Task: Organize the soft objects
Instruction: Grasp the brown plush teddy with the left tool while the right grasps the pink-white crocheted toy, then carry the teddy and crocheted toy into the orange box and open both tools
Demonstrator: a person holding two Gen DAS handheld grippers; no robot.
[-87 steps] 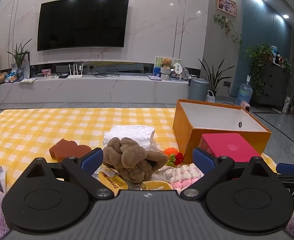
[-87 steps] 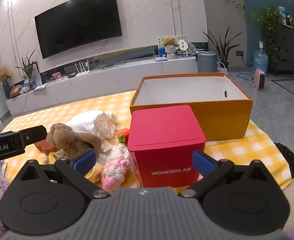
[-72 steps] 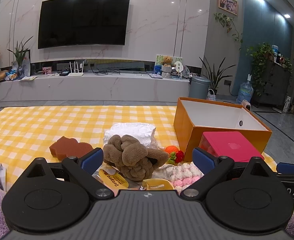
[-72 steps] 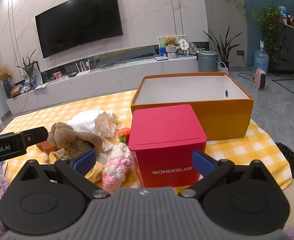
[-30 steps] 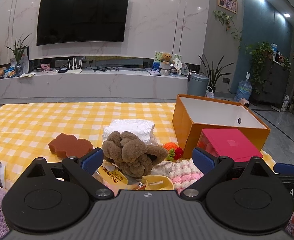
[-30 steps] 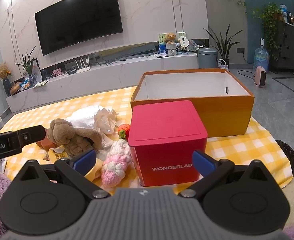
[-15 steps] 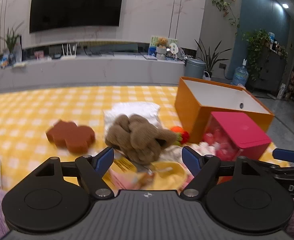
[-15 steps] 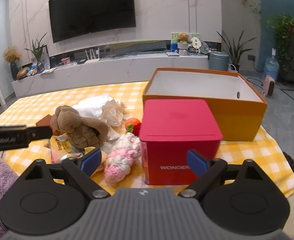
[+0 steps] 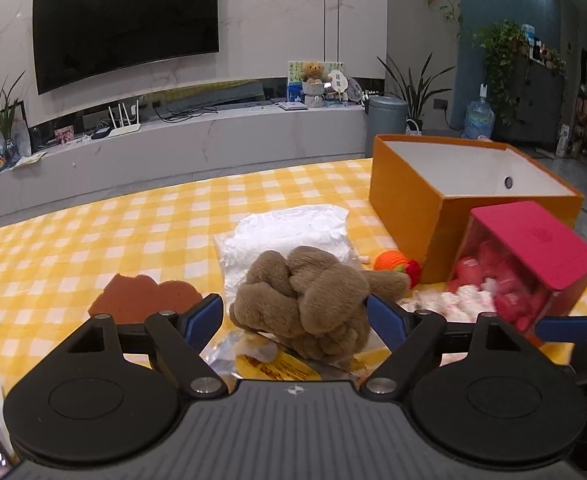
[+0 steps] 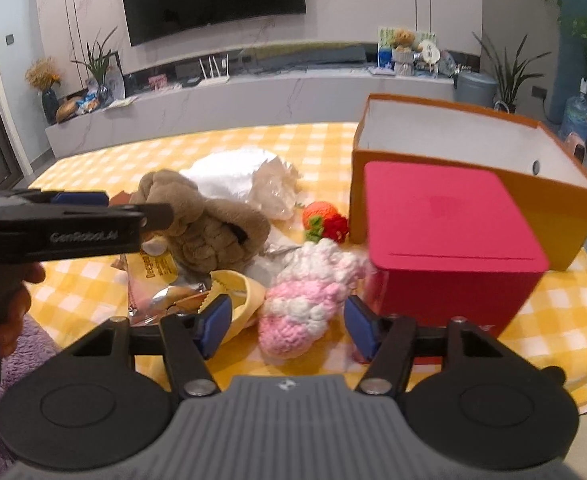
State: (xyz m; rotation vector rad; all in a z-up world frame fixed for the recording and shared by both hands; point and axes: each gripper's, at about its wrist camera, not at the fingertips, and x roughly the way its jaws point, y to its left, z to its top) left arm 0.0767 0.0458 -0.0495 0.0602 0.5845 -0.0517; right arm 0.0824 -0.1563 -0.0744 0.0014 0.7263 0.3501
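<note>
Fingers (image 9: 203, 316) of the left gripper (image 9: 295, 318) stood wide apart and were opening slightly, straddling the brown plush toy (image 9: 305, 300) in the lower middle of the left wrist view; the blue pads flanked it without visibly pressing, so nothing was gripped yet. That spacing reads as a setup for taking the bulky plush across its widest part. In the right wrist view the right gripper (image 10: 287, 330) was closing, its fingers (image 10: 359, 328) drawn in on either side of the pink and white knitted toy (image 10: 307, 300) in the lower centre, with a gap on both sides, so no hold there either. Just beyond the plush lay a white folded cloth (image 9: 289, 232), and a small orange and red knitted piece (image 10: 325, 222) sat beside the orange box (image 9: 405, 216), which stood open and seemingly empty at the right of both views, probably as the bin for the soft items. A pink box (image 10: 449, 232) stood in front of it, just beside the knitted toy, which may crowd the right finger's approach. A yellow snack packet (image 10: 157, 268) and a pale yellow ring-shaped piece (image 10: 241, 292) lay under and beside the plush, so a low grasp could snag them. A brown sponge-like slab (image 9: 145, 298) rested at the left on the yellow checked cloth (image 9: 93, 240) covering the tabletop.
</note>
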